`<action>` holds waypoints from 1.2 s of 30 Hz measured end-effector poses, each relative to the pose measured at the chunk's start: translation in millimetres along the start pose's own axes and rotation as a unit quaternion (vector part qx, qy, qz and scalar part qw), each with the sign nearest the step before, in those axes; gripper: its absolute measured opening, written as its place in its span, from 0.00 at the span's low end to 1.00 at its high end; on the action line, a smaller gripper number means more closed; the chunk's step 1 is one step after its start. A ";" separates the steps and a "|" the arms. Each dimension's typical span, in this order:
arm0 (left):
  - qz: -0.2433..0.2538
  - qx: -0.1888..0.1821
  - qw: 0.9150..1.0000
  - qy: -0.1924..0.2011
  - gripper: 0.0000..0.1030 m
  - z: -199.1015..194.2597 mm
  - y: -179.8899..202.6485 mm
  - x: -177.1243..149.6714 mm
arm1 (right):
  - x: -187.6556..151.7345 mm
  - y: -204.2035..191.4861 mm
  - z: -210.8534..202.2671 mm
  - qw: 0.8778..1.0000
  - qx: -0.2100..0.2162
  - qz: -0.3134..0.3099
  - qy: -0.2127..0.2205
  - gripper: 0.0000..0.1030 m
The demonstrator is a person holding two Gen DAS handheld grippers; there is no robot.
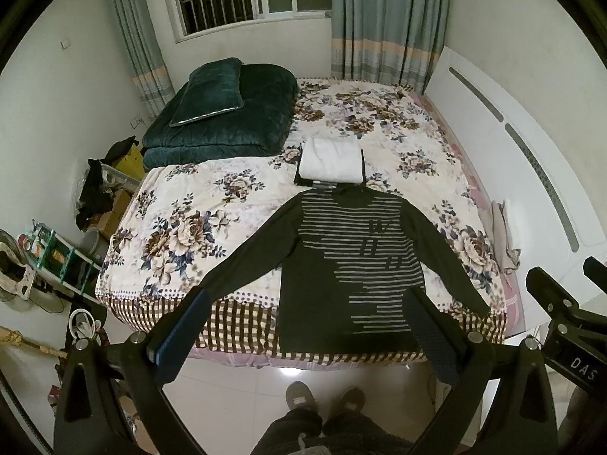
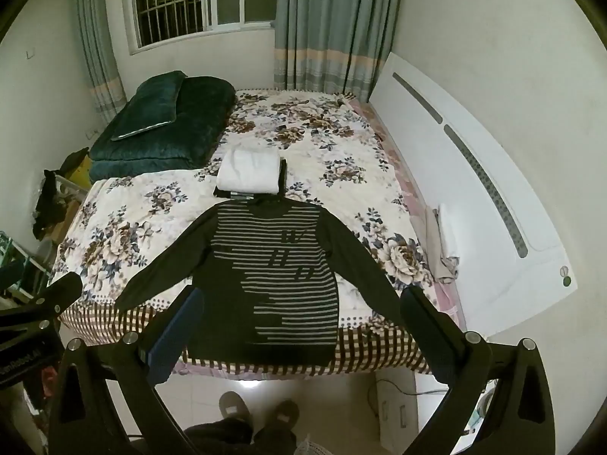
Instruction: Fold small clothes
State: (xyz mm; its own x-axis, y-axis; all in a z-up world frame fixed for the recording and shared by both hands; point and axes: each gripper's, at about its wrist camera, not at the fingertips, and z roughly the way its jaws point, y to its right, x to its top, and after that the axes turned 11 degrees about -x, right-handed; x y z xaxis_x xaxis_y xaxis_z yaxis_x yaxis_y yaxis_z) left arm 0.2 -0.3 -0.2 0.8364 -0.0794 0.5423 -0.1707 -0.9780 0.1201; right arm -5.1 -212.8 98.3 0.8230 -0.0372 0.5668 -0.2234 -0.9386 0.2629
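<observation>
On the far left, beside the bed, we see a cluttered shelf rack (image 1: 57,254) and a heap of dark things (image 1: 95,189) on the floor side. Moving onto the bed (image 1: 182,204), its flowered cover carries a folded dark green quilt (image 1: 227,121) with a matching pillow (image 1: 208,91) on top at the back left corner.

Our left tongs (image 1: 307,326) hang above the near edge of the bed with the jaws spread wide and nothing between them. Just past them lies the garment in hand: a dark striped long-sleeved top (image 1: 349,265), flat on the bed, front up, collar away from us, hem at the near edge and both sleeves stretched out to the sides. Right behind its collar sits a small stack, a folded white garment (image 1: 330,163) resting on something dark that we judge to be folded too.

Our right tongs (image 2: 299,322) are likewise spread wide and empty, held over the hem area without touching cloth. Further right, by the white headboard (image 2: 474,174), a pale crumpled garment (image 2: 444,246) lies at the bed's edge.

So we judge the task partly done: a stack is finished, the striped top is laid out but has no fold in it, and the pale piece seems to wait its turn.
</observation>
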 end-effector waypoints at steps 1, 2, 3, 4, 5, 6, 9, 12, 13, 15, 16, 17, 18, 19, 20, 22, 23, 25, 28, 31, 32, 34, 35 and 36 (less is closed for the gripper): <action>0.000 0.000 1.000 -0.001 1.00 0.4 0.2 0.2 | -3.6 -2.5 -1.6 1.000 0.001 0.000 -0.001 1.00; 0.000 0.000 1.000 0.001 1.00 -0.2 0.0 0.0 | -4.0 -3.9 -1.4 1.000 0.002 -0.001 -0.001 1.00; -0.001 0.000 1.000 0.000 1.00 0.0 0.2 0.2 | -3.4 -4.4 -1.7 1.000 0.002 -0.001 -0.001 1.00; -0.001 0.000 1.000 0.000 1.00 -0.1 0.3 0.1 | -3.1 -5.6 -2.5 1.000 0.002 -0.002 0.000 1.00; 0.000 0.000 1.000 0.001 1.00 -0.2 0.1 -0.1 | -2.8 -6.0 -2.2 1.000 0.002 -0.001 0.000 1.00; 0.000 -0.001 1.000 0.001 1.00 -0.3 0.2 0.0 | -2.1 -5.4 -1.2 1.000 0.002 -0.002 -0.001 1.00; 0.000 -0.001 1.000 0.002 1.00 -0.1 0.2 -0.1 | 4.0 1.6 -1.0 1.000 0.005 -0.005 0.002 1.00; 0.001 -0.003 1.000 0.001 1.00 0.2 0.2 0.2 | 4.2 1.6 -1.6 1.000 0.007 -0.005 0.001 1.00; 0.001 -0.003 1.000 0.002 1.00 0.4 0.5 0.5 | 4.2 1.8 -2.1 1.000 0.008 -0.005 0.002 1.00; 0.001 -0.004 1.000 0.002 1.00 1.0 1.1 1.2 | 4.0 3.0 -2.0 1.000 0.008 -0.006 0.002 1.00; 0.001 -0.005 1.000 0.002 1.00 1.3 2.4 2.8 | 4.0 3.4 -1.7 1.000 0.008 -0.005 0.002 1.00; 0.001 -0.005 1.000 0.002 1.00 0.4 1.4 1.3 | 4.4 3.4 -2.1 1.000 0.009 -0.005 0.002 1.00; 0.002 -0.005 1.000 0.002 1.00 0.7 1.8 1.7 | 4.3 3.3 -1.8 1.000 0.008 -0.005 0.002 1.00; 0.001 -0.005 1.000 0.002 1.00 0.3 1.2 1.4 | 4.4 3.3 -2.1 1.000 0.008 -0.005 0.002 1.00; 0.000 -0.005 1.000 0.002 1.00 0.2 1.3 1.3 | 4.4 3.3 -2.4 1.000 0.008 -0.005 0.003 1.00; 0.000 -0.005 1.000 0.003 1.00 0.2 1.4 1.2 | 4.9 3.0 -2.3 1.000 0.009 -0.005 0.002 1.00; 0.000 -0.006 1.000 0.003 1.00 0.2 1.4 1.2 | 5.0 3.1 -2.7 1.000 0.009 -0.005 0.001 1.00; 0.000 -0.005 1.000 0.005 1.00 0.3 3.0 1.3 | 3.4 2.8 -2.5 1.000 0.008 -0.005 0.002 1.00; 0.000 -0.006 1.000 0.005 1.00 -1.2 5.0 2.4 | 4.8 3.1 -4.9 1.000 0.010 -0.005 0.003 1.00; 0.000 -0.006 1.000 0.005 1.00 -0.7 5.2 3.7 | 4.8 2.9 -5.2 1.000 0.009 -0.006 0.003 1.00; 0.000 -0.007 1.000 0.006 1.00 0.1 7.0 5.3 | 5.4 2.7 -6.1 1.000 0.009 -0.005 0.003 1.00; 0.001 -0.006 1.000 0.006 1.00 0.2 7.1 5.2 | 5.7 2.2 -6.8 1.000 0.009 -0.006 0.003 1.00; 0.000 -0.006 1.000 0.007 1.00 -0.9 4.8 3.4 | 6.4 2.0 -7.8 1.000 0.010 -0.005 0.004 1.00; 0.000 -0.006 1.000 0.007 1.00 0.0 6.5 5.2 | 5.8 2.2 -6.8 1.000 0.010 -0.005 0.003 1.00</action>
State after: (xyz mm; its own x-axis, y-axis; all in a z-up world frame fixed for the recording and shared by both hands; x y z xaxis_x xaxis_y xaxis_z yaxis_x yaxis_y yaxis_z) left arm 3.5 -7.1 3.4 0.8286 -0.0766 0.5546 -0.1773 -0.9755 0.1301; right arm -4.3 -212.7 107.5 0.8216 -0.0248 0.5695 -0.2044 -0.9455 0.2537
